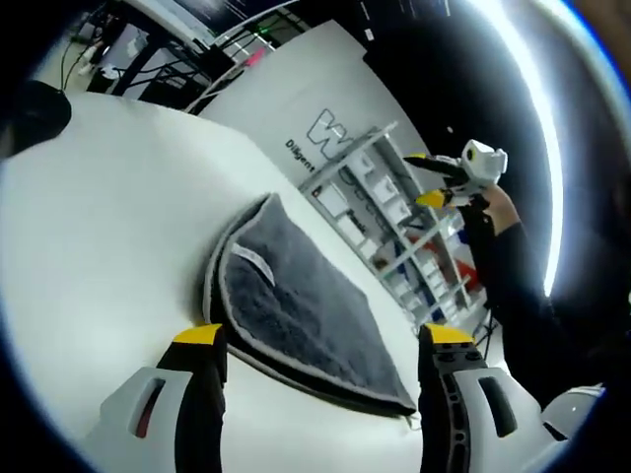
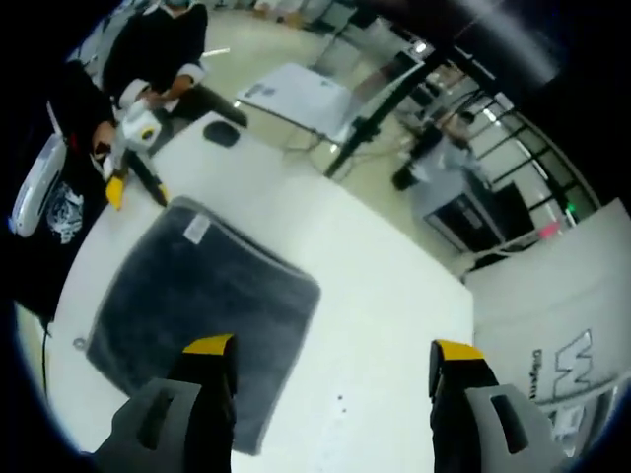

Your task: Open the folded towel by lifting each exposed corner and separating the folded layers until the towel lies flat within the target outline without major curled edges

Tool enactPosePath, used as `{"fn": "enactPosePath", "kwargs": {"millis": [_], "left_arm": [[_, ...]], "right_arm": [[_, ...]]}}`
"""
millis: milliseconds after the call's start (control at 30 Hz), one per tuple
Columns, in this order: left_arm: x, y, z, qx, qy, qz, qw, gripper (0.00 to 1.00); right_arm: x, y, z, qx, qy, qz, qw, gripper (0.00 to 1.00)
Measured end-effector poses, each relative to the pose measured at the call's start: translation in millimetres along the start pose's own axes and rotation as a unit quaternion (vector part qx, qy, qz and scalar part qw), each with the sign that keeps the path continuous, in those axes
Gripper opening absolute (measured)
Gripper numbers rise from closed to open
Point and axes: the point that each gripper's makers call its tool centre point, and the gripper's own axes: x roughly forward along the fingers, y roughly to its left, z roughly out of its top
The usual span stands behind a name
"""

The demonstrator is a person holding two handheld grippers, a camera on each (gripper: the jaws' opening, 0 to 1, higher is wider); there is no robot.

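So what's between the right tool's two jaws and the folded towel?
Nothing: in the right gripper view, the right tool hangs open above the grey towel and bare white table.

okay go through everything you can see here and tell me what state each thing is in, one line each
Grey towel: still folded, layers stacked, lying flat on the white table.
Towel label: facing up, on the top layer.
Left gripper: open, above the towel's near edge, holding nothing.
Right gripper: open, above the table beside the towel, holding nothing.

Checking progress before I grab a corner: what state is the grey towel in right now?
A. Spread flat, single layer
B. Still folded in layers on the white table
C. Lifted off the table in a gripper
B: the grey towel lies on the white table with stacked edge layers visible, and both grippers are open, off it.
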Motion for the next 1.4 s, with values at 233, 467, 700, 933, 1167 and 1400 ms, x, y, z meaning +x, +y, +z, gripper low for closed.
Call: {"fn": "enactPosePath", "kwargs": {"millis": [233, 467, 700, 933, 1167, 1400], "left_arm": [[3.9, 11.9, 4.4, -0.002, -0.009, 0.021, 0.9997, 0.65], [4.7, 26.1, 15.4, -0.026, -0.038, 0.048, 0.9978, 0.52], [7.5, 28.8, 18.5, -0.03, -0.052, 0.051, 0.9969, 0.43], [6.0, 40.6, 17.5, 0.033, -0.061, 0.084, 0.9941, 0.29], [5.2, 38.3, 18.4, 0.059, -0.078, 0.086, 0.9915, 0.23], [7.3, 37.1, 19.2, 0.071, -0.071, 0.088, 0.9911, 0.23]], "right_arm": [[18.5, -2.9, 6.6, 0.013, -0.002, 0.023, 0.9997, 0.77], [19.3, -6.0, 15.5, 0.001, 0.001, 0.035, 0.9994, 0.73], [30.9, -12.0, 22.4, -0.006, 0.005, 0.037, 0.9993, 0.71], [41.1, -7.1, 28.4, -0.016, 0.001, 0.042, 0.999, 0.69], [54.0, 3.8, 22.9, -0.019, 0.01, 0.055, 0.9983, 0.67], [65.4, 9.9, 23.4, -0.02, 0.017, 0.072, 0.9971, 0.63]]}}
